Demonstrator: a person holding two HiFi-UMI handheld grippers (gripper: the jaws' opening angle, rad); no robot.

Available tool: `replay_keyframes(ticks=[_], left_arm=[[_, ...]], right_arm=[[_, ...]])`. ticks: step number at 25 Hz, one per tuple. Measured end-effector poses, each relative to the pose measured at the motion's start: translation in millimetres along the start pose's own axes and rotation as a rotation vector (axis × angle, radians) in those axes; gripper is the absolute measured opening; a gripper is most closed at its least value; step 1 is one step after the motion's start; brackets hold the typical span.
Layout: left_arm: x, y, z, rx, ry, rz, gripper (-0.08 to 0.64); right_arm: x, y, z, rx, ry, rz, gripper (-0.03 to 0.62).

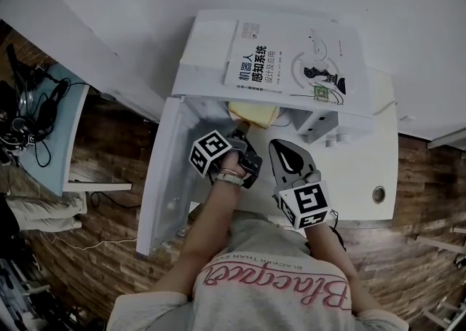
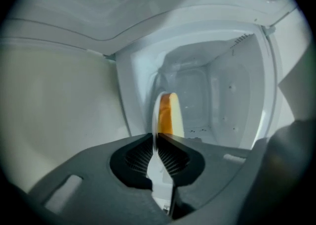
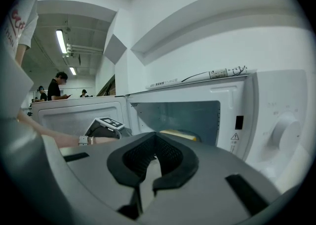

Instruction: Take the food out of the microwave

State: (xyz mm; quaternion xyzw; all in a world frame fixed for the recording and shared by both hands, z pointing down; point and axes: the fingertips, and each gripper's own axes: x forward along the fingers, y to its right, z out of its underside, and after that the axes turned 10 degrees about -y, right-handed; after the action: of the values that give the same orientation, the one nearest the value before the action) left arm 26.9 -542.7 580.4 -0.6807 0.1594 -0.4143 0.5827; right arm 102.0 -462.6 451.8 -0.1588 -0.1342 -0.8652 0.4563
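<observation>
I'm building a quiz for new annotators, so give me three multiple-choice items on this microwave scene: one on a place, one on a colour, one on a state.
1. Where does the book lie?
A. on top of the microwave
B. inside the microwave
C. on the floor

2. What colour is the food?
A. green
B. yellow-orange
C. blue

3. How does the left gripper stand?
A. wide open and empty
B. shut on the plate at its rim
C. shut on the book

Answers:
1 A: the head view shows the book flat on the microwave's top.
2 B: the food shows yellow-orange inside the cavity.
3 B: in the left gripper view the jaws pinch the thin white rim.
</observation>
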Motion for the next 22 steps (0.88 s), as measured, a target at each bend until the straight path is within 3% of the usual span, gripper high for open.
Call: replay_keyframes(ticks=[1,7,22], left_arm=[[-0.7,2.8,-0.6,-0.004,0.005,0.019,0.029],[-6.9,13.2,1.6,0.001,0.010,0.101,0.014],[-46.6,25.8,42.6,0.031,0.028,0.176,0.012]], right_arm=[[-1.5,-0.6,-0.3,0.000,0.001,0.001,0.011],[-11.9,-7.0,0.3,-0.013,0.006,0.001,0.011],[-56.5,-28.6,1.4,-0.028,0.051,0.016,0.009]])
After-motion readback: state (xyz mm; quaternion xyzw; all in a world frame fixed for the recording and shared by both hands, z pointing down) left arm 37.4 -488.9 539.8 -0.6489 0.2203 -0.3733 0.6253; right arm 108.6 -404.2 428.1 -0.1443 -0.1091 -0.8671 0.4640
